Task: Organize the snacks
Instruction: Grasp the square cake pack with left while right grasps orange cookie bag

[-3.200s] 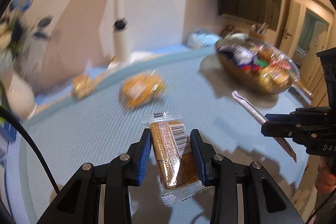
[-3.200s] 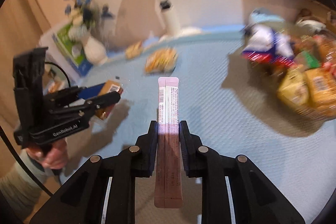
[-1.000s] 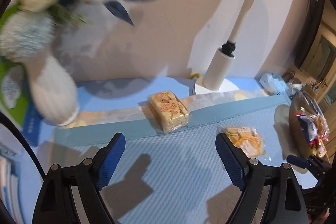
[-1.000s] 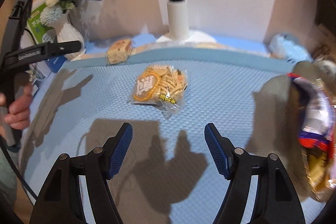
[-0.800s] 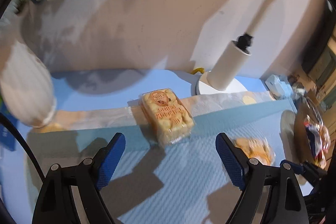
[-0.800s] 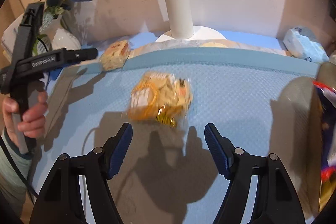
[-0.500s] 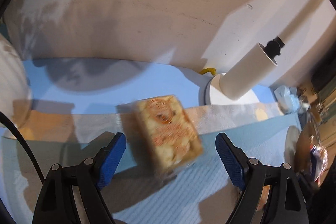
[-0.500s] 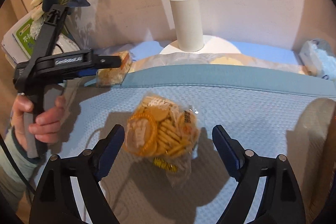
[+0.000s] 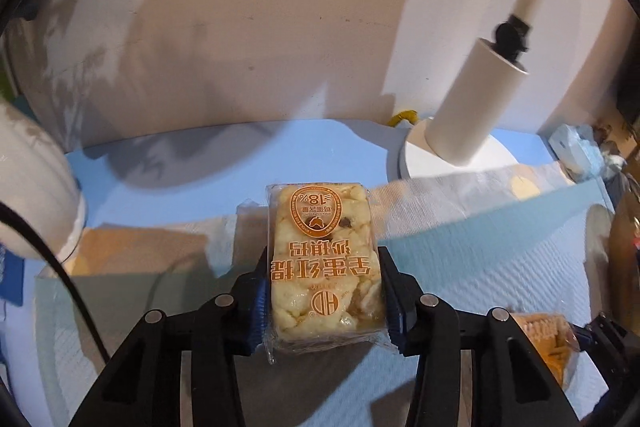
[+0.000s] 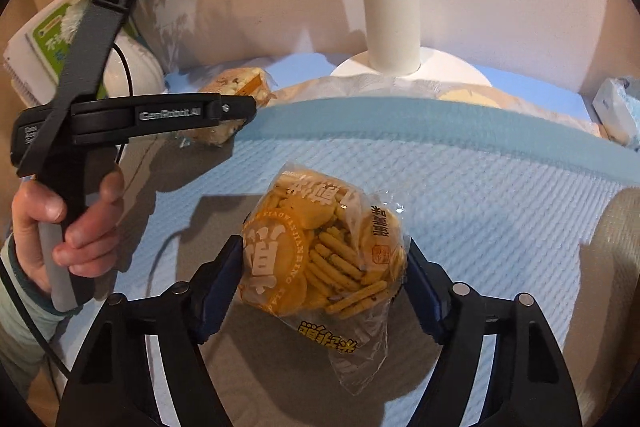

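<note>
Crinkly plastic wraps the cake (image 9: 325, 269), already pinched by the left gripper (image 9: 324, 297); the right gripper (image 10: 324, 273) has just been closing around the fragile cracker bag (image 10: 326, 255), best held mid-sides.

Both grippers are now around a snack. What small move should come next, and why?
Probably lift both. The left gripper has just closed on the rice cake pack; the right gripper has been closing around the cracker bag, its pads touching.
</note>
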`<action>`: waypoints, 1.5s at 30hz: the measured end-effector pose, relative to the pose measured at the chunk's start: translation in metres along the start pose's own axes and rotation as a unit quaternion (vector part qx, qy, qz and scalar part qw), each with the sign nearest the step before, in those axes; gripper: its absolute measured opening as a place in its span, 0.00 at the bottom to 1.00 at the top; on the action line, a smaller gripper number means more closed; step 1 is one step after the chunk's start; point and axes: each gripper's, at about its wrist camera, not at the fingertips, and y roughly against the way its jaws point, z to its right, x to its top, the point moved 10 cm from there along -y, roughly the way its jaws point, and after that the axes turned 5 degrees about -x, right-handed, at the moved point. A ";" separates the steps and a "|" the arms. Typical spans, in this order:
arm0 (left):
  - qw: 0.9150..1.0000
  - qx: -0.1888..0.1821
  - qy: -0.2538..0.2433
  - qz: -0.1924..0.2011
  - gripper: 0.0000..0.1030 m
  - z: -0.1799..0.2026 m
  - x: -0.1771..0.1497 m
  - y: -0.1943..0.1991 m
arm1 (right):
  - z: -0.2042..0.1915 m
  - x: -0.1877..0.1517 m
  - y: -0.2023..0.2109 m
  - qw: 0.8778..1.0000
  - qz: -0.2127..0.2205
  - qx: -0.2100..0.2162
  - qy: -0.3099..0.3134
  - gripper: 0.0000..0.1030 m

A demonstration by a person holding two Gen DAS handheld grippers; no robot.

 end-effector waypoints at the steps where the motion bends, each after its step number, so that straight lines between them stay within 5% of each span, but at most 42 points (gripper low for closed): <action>1: 1.000 0.000 -0.002 0.001 0.44 0.000 -0.004 0.007 | -0.001 -0.005 0.003 1.000 -0.001 0.000 0.000 0.72; 12: 0.997 -0.057 -0.031 -0.029 0.44 0.039 -0.131 0.082 | 0.012 -0.101 0.072 0.995 -0.009 -0.023 -0.097 0.72; 18: 0.997 -0.068 -0.028 -0.026 0.44 0.065 -0.189 0.108 | 0.008 -0.136 0.098 0.992 -0.005 0.005 -0.129 0.76; 22: 0.998 -0.062 -0.022 0.001 0.44 0.067 -0.201 0.113 | -0.004 -0.151 0.110 0.995 0.000 0.025 -0.092 0.76; 27: 0.997 -0.053 -0.043 0.028 0.45 0.070 -0.202 0.114 | 0.001 -0.165 0.125 1.000 0.011 -0.008 -0.022 0.79; 33: 0.996 -0.078 -0.021 0.030 0.45 0.066 -0.200 0.114 | 0.009 -0.150 0.107 0.998 -0.005 -0.045 0.046 0.83; 45: 0.997 -0.052 -0.043 0.033 0.45 0.071 -0.201 0.114 | -0.014 -0.120 0.067 0.996 -0.006 -0.024 0.090 0.85</action>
